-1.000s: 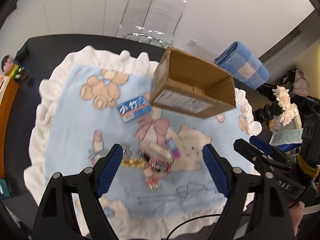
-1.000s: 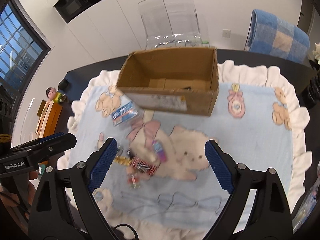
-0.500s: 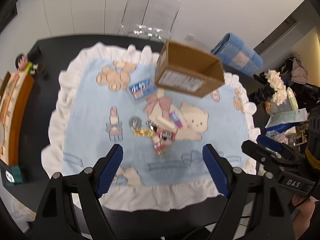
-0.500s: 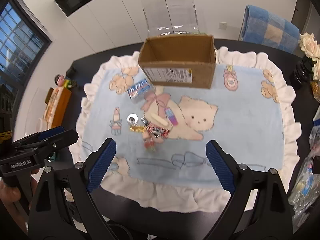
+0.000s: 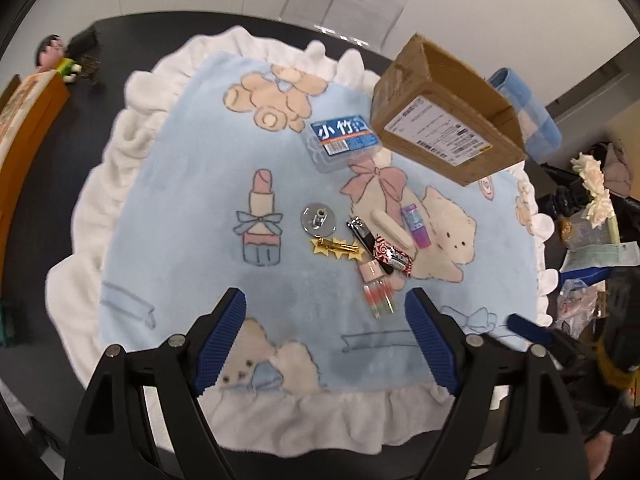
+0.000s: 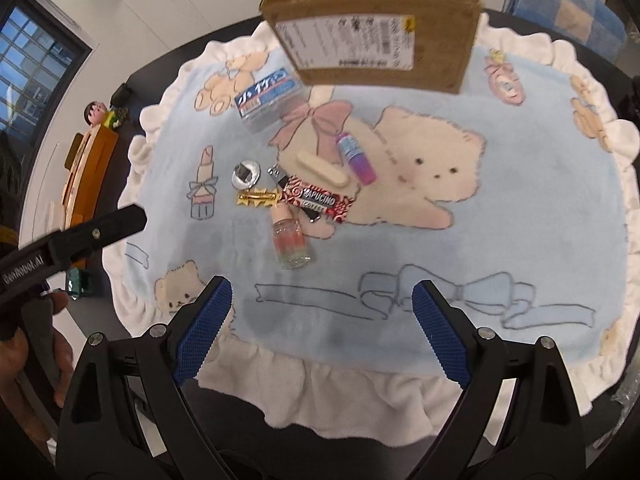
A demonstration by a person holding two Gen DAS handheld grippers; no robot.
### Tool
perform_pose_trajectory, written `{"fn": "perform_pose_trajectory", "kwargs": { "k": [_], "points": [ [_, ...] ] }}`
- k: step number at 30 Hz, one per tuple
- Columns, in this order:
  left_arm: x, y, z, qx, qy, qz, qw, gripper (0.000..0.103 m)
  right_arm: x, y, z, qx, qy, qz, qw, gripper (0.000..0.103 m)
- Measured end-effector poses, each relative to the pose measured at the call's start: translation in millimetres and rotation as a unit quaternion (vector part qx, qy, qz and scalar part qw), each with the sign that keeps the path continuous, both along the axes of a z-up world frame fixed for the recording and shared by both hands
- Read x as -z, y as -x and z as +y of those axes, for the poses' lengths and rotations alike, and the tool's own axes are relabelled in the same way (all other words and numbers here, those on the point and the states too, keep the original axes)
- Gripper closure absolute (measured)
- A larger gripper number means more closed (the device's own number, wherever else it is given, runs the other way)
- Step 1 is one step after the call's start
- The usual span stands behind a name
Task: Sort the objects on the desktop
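Note:
A heap of small items lies mid-blanket: a glass bottle [image 6: 289,236] [image 5: 376,288], a red coffee sachet [image 6: 318,199] [image 5: 392,256], a gold star hair clip [image 6: 258,199] [image 5: 338,249], a round metal disc [image 6: 245,173] [image 5: 319,219], a cream bar [image 6: 323,168] [image 5: 391,229], a purple tube [image 6: 356,157] [image 5: 416,226] and black nail clippers [image 5: 362,232]. A blue-labelled plastic case [image 6: 268,94] [image 5: 343,140] lies beside an open cardboard box [image 6: 376,28] [image 5: 448,120]. My left gripper [image 5: 325,338] and right gripper [image 6: 322,330] hover open over the blanket's near part, both empty.
The frilled blue cartoon blanket [image 6: 520,240] [image 5: 180,184] covers a black table. A toy figure [image 5: 54,58] and an orange box [image 5: 24,120] sit at the left; flowers [image 5: 594,188] and bags crowd the right. A clear chair [image 5: 344,0] and a blue checked cushion [image 6: 568,12] stand behind.
Both grippers, which had pulled back and up half a second ago, have come down closer to the blanket. Both stay open. Nothing on the blanket has moved.

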State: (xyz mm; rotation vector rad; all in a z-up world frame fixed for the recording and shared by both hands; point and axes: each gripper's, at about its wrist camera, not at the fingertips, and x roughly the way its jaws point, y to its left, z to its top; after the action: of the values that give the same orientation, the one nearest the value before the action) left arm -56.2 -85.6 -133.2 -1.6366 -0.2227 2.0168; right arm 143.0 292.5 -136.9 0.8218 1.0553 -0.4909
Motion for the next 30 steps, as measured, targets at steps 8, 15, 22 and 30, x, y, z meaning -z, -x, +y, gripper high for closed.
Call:
{"fn": "perform_pose_trajectory", "kwargs": {
  "k": [8,15,22,30],
  "points": [
    [43.2,23.1,24.9,0.044,0.019,0.011,0.9988,0.022,56.4,-34.2,12.3,-0.02,0.001,0.006,1.0,0.01],
    [57.1,27.5,41.3,0.087,0.065,0.029,0.9937,0.022,71.6,-54.8,13.3,-0.024,0.018,0.009,1.0,0.01],
    [71.6,27.7,45.3,0.102,0.065,0.026,0.9923,0.022,78.4,-69.3,4.5,-0.007,0.025,0.014,1.0,0.015],
    [82.0,41.5,57.5,0.112,0.08,0.027,0.9901,0.022,80.7,-76.3,8.3,0.017,0.062,0.045,0.997,0.047]
  ]
}}
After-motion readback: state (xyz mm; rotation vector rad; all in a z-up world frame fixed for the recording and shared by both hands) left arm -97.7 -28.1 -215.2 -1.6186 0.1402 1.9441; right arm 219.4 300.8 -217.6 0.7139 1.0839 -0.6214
